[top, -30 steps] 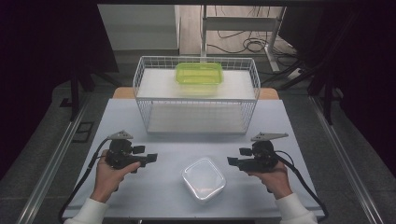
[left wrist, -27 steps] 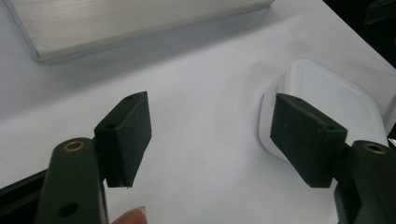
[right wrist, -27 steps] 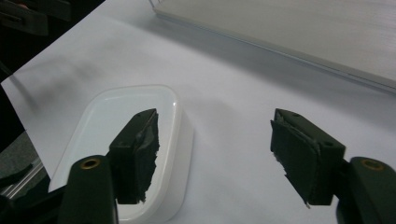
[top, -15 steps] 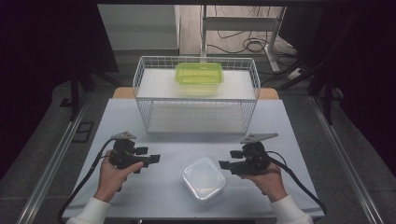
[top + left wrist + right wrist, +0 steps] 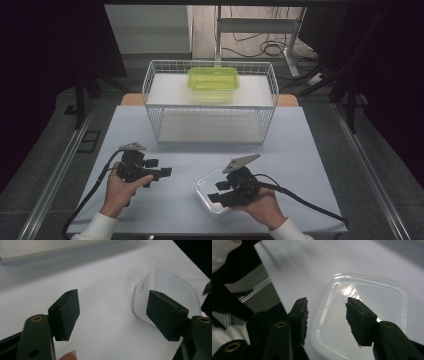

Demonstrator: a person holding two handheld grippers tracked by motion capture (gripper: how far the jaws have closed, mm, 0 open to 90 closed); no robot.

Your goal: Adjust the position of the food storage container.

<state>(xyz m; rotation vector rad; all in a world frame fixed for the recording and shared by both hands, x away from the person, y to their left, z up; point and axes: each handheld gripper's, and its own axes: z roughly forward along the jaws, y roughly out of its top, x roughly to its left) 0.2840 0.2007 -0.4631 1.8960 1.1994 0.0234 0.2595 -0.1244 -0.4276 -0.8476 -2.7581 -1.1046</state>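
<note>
A clear, shallow plastic container (image 5: 202,184) lies on the pale table near its front edge. My right gripper (image 5: 216,192) reaches over it from the right. In the right gripper view the container's rim (image 5: 325,302) runs between the jaws of the right gripper (image 5: 327,308), which have just been closing but do not press on it. My left gripper (image 5: 159,167) rests to the left of the container, pointing at it, open and holding nothing. In the left gripper view the container (image 5: 165,285) lies beyond the jaws of the left gripper (image 5: 112,305).
A white wire basket (image 5: 210,125) stands at the back middle of the table (image 5: 310,150), with a green lidded box (image 5: 212,79) inside on its raised white shelf. Cables trail from both grippers toward the front. Dark floor surrounds the table.
My right gripper has moved left over the clear container and its jaws have narrowed around the rim. The left gripper has stayed in place.
</note>
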